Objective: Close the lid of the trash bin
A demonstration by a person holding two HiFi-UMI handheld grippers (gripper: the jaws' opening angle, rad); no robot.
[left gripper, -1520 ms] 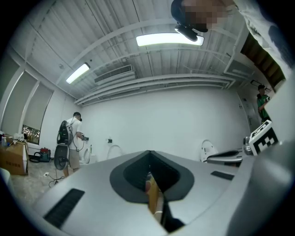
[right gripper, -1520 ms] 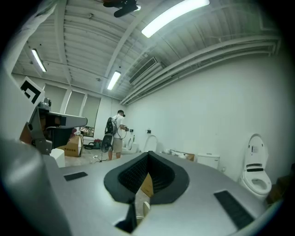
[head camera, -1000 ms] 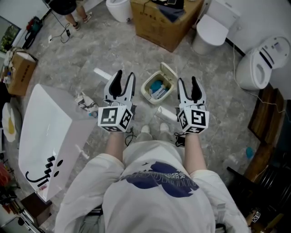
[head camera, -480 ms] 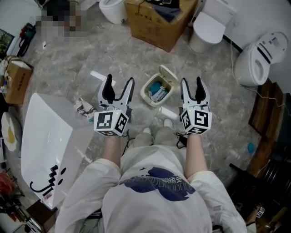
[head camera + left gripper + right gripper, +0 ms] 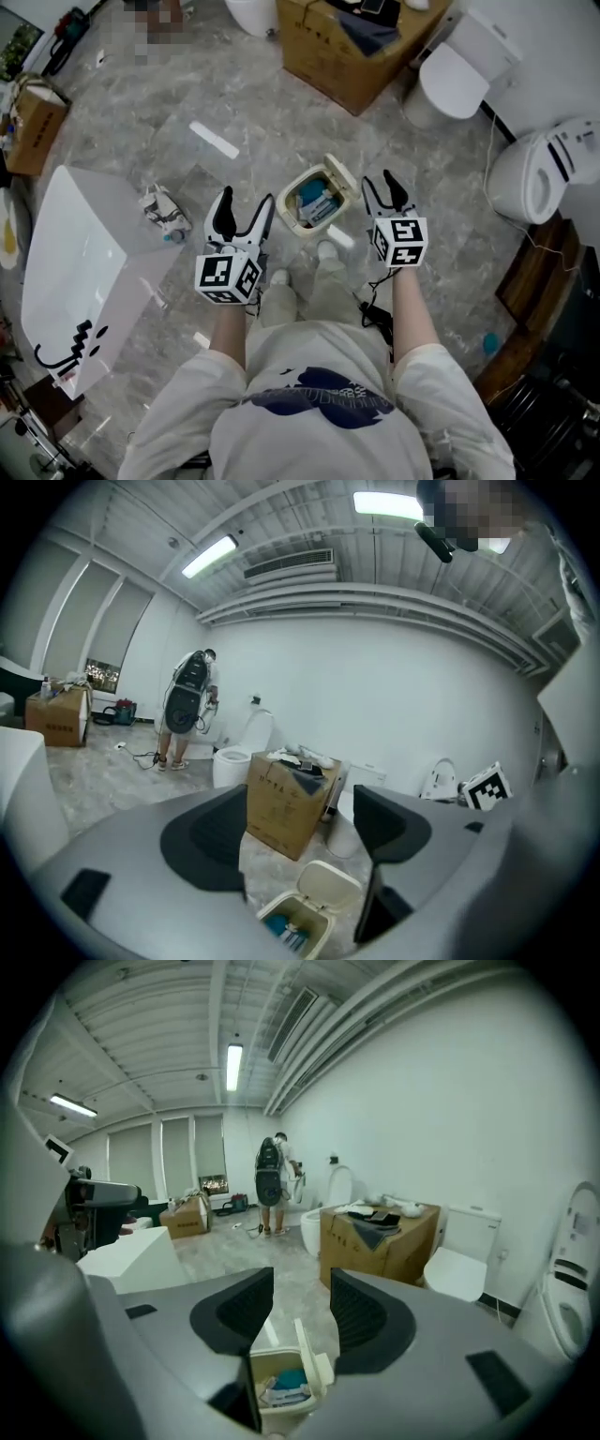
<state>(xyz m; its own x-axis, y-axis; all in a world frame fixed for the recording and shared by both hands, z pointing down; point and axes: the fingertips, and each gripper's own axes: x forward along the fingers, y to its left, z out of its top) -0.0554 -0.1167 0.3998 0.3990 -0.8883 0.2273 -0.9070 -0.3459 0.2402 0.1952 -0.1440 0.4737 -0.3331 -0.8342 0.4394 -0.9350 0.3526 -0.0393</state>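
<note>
A small cream trash bin (image 5: 312, 204) stands on the grey floor just ahead of the person's feet. Its lid (image 5: 343, 178) is tipped up at the bin's right side, and blue and white rubbish shows inside. My left gripper (image 5: 246, 208) hangs open left of the bin with nothing between its jaws. Right of the lid is my right gripper (image 5: 382, 187), jaws closing on nothing. In the left gripper view the bin (image 5: 292, 926) and its lid (image 5: 328, 887) lie below the wide jaws. From the right gripper view, the bin (image 5: 279, 1393) and upright lid (image 5: 312, 1357) sit beyond the jaws.
A brown cardboard box (image 5: 356, 42) and two white toilets (image 5: 459, 75) (image 5: 539, 173) stand behind and right of the bin. A big white tub (image 5: 75, 272) lies at left, with crumpled packaging (image 5: 161, 211) beside it. A person (image 5: 187, 710) stands far back.
Both grippers have come down and closer to the bin. The left jaws have spread wide. The right jaws have narrowed a little since half a second ago.
</note>
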